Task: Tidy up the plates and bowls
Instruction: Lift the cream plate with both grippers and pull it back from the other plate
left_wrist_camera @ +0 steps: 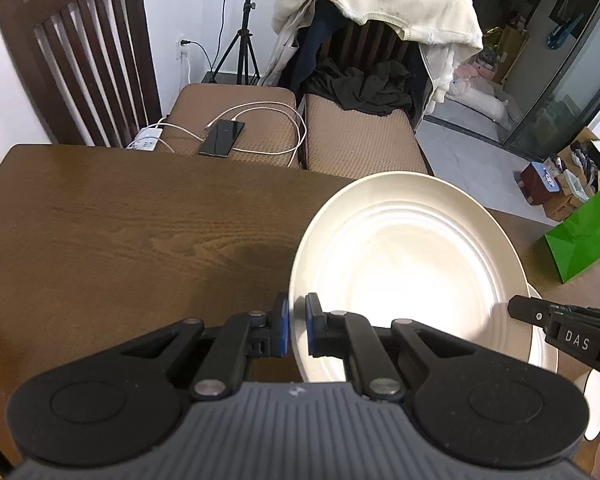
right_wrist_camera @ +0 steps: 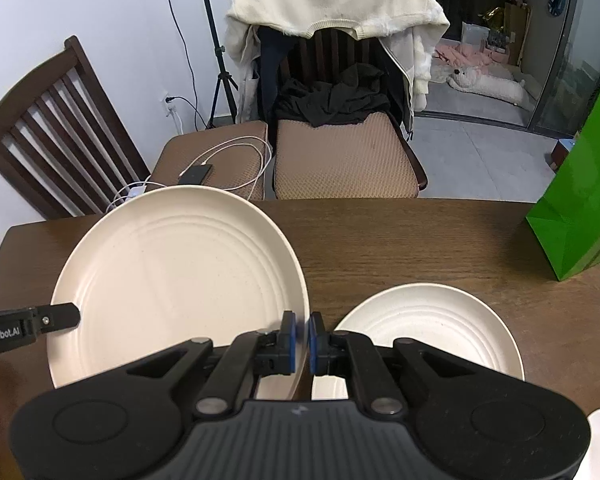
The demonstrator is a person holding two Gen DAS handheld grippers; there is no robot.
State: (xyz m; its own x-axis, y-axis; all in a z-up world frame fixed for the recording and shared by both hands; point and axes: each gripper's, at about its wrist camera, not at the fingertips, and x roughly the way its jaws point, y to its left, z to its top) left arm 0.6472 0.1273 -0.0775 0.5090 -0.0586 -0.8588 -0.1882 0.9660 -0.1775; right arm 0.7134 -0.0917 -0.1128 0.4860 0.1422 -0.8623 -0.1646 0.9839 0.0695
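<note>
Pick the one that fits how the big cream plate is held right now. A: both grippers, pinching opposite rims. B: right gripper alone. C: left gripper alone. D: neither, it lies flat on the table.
A: the left gripper and the right gripper each clamp a rim of the big plate.

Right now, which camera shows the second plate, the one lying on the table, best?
The right wrist view: the second plate shows nearly whole beside the held plate. The left wrist view shows only a sliver beneath it.
</note>
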